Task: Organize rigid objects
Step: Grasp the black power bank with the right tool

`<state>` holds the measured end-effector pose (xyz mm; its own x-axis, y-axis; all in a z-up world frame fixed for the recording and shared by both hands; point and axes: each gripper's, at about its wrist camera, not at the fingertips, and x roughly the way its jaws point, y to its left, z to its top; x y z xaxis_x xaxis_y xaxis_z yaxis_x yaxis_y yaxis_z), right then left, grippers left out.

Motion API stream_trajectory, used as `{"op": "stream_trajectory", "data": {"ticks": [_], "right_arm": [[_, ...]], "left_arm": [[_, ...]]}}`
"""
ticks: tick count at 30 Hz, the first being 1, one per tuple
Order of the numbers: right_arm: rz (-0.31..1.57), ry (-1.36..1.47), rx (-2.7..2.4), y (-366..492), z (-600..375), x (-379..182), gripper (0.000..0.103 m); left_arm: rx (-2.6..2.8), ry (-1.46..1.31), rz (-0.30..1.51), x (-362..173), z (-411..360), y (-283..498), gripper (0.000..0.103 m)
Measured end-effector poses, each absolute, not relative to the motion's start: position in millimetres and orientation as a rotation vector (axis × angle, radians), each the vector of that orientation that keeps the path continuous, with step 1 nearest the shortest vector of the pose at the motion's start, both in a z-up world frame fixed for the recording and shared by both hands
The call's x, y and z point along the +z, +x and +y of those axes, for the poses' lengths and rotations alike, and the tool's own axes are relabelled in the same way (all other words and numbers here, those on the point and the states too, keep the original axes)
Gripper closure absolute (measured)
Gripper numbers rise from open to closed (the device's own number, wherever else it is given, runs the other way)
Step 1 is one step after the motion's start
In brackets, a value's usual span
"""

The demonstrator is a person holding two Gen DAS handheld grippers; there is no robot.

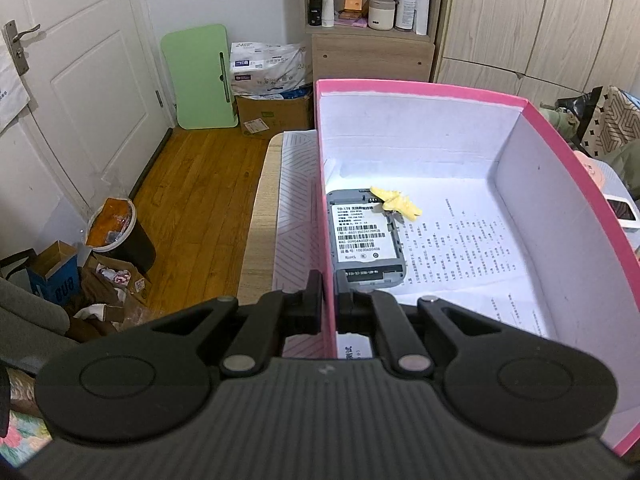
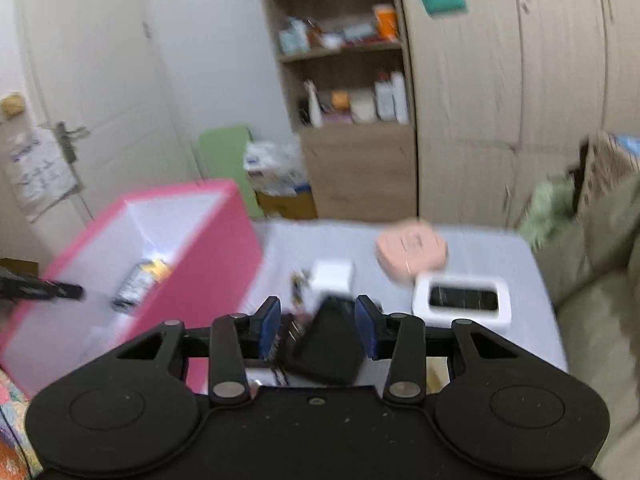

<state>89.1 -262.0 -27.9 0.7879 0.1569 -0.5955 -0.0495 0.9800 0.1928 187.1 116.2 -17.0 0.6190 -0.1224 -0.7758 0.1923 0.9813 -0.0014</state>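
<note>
A pink box (image 1: 560, 148) with a white inside stands on the table. My left gripper (image 1: 329, 300) is shut on the box's left wall, one finger inside and one outside. In the box lie a grey router (image 1: 364, 236) with a barcode label and a yellow piece (image 1: 398, 202). The box also shows in the blurred right wrist view (image 2: 208, 264). My right gripper (image 2: 316, 320) is open around a black wedge-shaped object (image 2: 332, 340), above the table. A white charger (image 2: 332, 276), a peach compact (image 2: 412, 252) and a white device (image 2: 460, 300) lie beyond it.
The grey table (image 2: 500, 248) borders a sofa (image 2: 592, 280) on the right. A shelf unit (image 1: 368, 20) and wardrobe (image 1: 520, 20) stand behind. A bin (image 1: 116, 228), cardboard boxes (image 1: 276, 116) and a green board (image 1: 200, 76) sit on the wooden floor at left.
</note>
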Motion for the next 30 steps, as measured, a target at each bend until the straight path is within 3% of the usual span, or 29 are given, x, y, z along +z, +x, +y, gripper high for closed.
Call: {"op": "stream_trajectory", "data": {"ticks": [4,6,8,27,30], "right_arm": [[0.707,0.22,0.067,110.2,-259.3,-66.7,0.051],[0.719,0.279,0.035,118.6,-259.9,-78.9,0.037],[0.707,0.313,-0.006,118.6,-263.6,-85.2,0.032],[0.82,0.074,-0.046,151.6,-239.3,-98.1,0.025],[0.792,0.059,-0.033,155.4,-240.1,-98.0,0.035]], "left_arm": [[-0.181,0.09,0.879,-16.4,116.6,186.2,0.099],[-0.177,0.102,0.869,-16.1,115.0,184.2,0.099],[-0.174,0.11,0.864,-16.1,113.5,182.7,0.099],[-0.179,0.115,0.859,-15.4,113.3,182.3,0.099],[-0.178,0.113,0.857,-15.2,112.9,182.2,0.099]]}}
